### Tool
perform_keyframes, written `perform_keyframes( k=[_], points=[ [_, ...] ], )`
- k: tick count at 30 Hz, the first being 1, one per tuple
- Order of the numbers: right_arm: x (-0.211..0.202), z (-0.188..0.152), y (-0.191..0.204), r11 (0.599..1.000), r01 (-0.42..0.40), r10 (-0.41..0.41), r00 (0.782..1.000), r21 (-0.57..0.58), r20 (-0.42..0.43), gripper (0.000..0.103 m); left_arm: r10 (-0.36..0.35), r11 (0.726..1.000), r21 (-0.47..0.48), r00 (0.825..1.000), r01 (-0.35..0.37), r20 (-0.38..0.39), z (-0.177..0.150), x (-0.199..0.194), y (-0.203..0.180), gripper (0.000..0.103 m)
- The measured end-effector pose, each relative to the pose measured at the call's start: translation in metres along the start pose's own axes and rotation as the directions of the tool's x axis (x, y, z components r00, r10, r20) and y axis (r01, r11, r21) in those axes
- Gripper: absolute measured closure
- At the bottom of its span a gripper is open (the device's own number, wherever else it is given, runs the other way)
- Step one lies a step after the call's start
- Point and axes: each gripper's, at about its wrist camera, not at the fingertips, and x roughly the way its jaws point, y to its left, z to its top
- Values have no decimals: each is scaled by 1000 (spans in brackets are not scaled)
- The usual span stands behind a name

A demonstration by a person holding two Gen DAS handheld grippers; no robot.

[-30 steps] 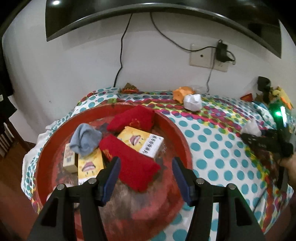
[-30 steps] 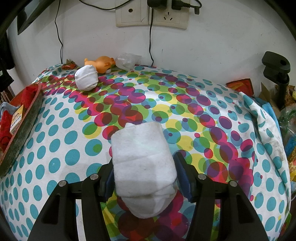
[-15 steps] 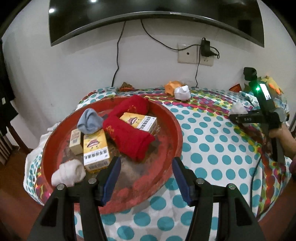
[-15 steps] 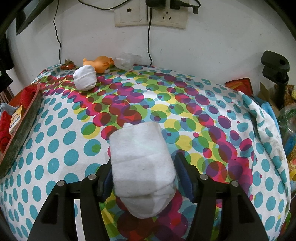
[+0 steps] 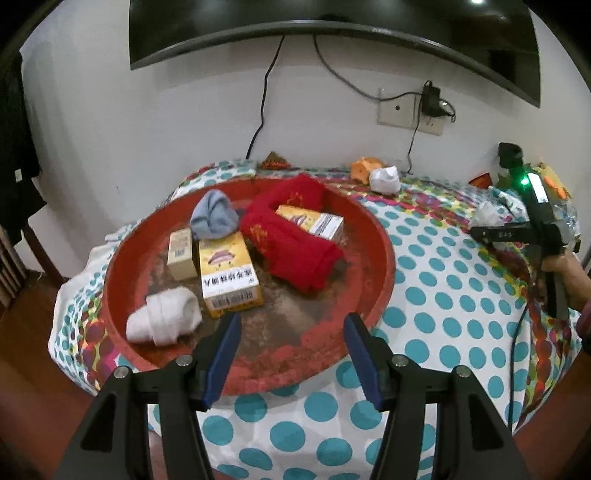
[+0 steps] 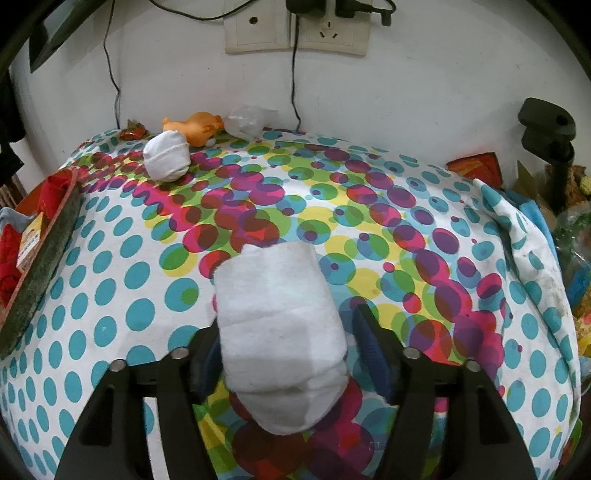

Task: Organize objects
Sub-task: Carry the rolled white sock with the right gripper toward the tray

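Note:
A round red tray point(image 5: 376, 236) on the polka-dot table holds red socks point(image 5: 295, 240), a grey sock point(image 5: 214, 218), a white rolled sock point(image 5: 164, 319), a yellow box point(image 5: 227, 273), a second yellow box point(image 5: 310, 221) and a small tan box point(image 5: 181, 253). My left gripper point(image 5: 291, 350) is open and empty, above the tray's near rim. My right gripper point(image 6: 291, 350) holds a white rolled sock point(image 6: 280, 332) between its fingers, the right finger slightly apart from it; it also shows in the left wrist view point(image 5: 487, 218). Another white rolled sock point(image 6: 166, 155) lies near the wall.
An orange toy point(image 6: 199, 127) and a clear plastic bag point(image 6: 247, 120) lie by the wall. A black clamp stand point(image 6: 550, 140) and clutter sit at the right edge. Cables hang from wall sockets point(image 6: 295, 29). The tray rim point(image 6: 40, 258) is at the left.
My left gripper has pulled back and up from the tray, so the whole tray shows. The right gripper's jaws have widened slightly around the white sock.

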Motion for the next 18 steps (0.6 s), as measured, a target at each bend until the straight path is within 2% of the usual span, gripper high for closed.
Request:
perform_keyframes(
  k=[5,9,10,14,18],
  points=[
    [-5,-6,1,1000,-2,2,1000,11,-1,35,11,999,32,1000,-11,-12,-2,3,-5,44],
    [-8,-9,1,1000,2,-2,1000,13,2,36,-10,1000,15,1000,10,-16,-2,2,-4,44],
    [-8,-9,1,1000,1,-1,1000,14,4,38,-13,1000,13,1000,13,-16,-2,2,-4,44],
    [-12,-11,3,1000,6,-6,1000,9,14,56,-7,1000,20,1000,8,-16,-2,2,-5,44],
    [-13,-12,7,1000,24,-24,1000,16,15,59,-15,1000,19,1000,15,-18,-3,1,-6,44]
  ],
)
